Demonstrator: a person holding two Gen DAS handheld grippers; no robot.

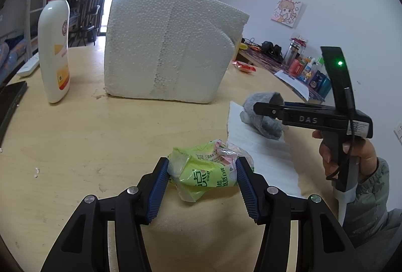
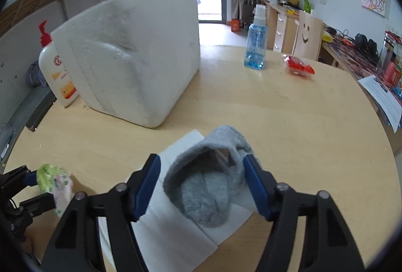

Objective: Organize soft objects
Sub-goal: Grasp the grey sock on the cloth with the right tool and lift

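Left gripper [image 1: 202,171] clamped on green packet [image 1: 203,171]; right gripper [image 1: 261,108] at grey sock [image 1: 263,118] on white sheet [image 1: 266,159].
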